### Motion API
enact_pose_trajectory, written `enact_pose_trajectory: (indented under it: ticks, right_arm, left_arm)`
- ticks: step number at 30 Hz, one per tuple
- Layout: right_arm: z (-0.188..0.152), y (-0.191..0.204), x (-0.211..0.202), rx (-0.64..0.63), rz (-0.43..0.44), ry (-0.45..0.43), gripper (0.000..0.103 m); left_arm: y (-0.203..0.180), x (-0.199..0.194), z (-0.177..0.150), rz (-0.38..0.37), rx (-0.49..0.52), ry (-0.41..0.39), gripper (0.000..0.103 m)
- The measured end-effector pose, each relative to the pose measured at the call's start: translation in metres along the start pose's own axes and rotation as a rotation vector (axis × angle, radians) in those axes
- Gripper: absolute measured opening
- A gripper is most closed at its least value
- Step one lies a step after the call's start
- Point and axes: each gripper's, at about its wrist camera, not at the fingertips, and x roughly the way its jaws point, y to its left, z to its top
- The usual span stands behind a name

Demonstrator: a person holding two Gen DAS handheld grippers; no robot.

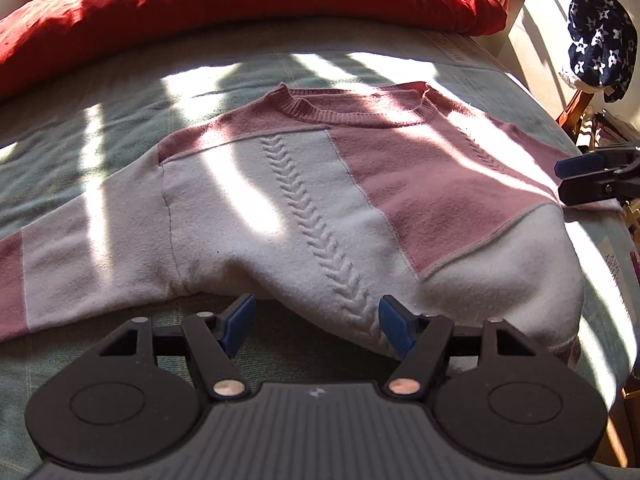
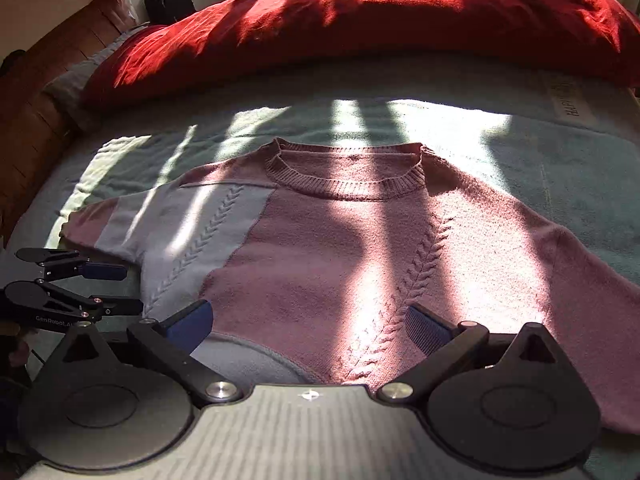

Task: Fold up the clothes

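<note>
Both grippers sit at the near hem of the sweater [image 2: 360, 264], jaws spread wide, nothing pinched in either. The left gripper [image 1: 316, 324] has its blue pads on either side of the white hem near the cable stitch, the fabric lying between them but not clamped. The right gripper [image 2: 308, 322] is splayed over the pink part of the hem, same deal.

The sweater lies flat, front up, on the bed. Its neck points to the far side and the hem is nearest the grippers, so the body runs near to far, with the sleeves stretched out left and right. It's pink and white blocks with two cable braids down the front.

Underneath is a pale green blanket [image 2: 560, 168], striped with hard sunlight and shadow bars. At the far side lies a long red pillow [image 2: 360, 20]. Off to the right hangs some navy fabric with white stars [image 1: 600, 44].
</note>
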Motion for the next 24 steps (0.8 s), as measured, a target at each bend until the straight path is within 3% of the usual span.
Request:
enact_pose_trajectory:
  ticks: [11,17,24]
  right_arm:
    - [-0.089,0.060,-0.006,0.083,0.019,0.218,0.103]
    - [-0.113,0.101,0.035,0.127,0.070,0.327,0.103]
    - [-0.105,0.132,0.064,0.050,-0.031,0.256,0.103]
  left_arm:
    - [-0.017,-0.008,-0.056,-0.030,0.203,0.070,0.070]
    - [0.002,-0.009,-0.066,-0.049,0.214,0.065,0.070]
    - [0.039,-0.015,-0.071,-0.047,0.175,0.062,0.070]
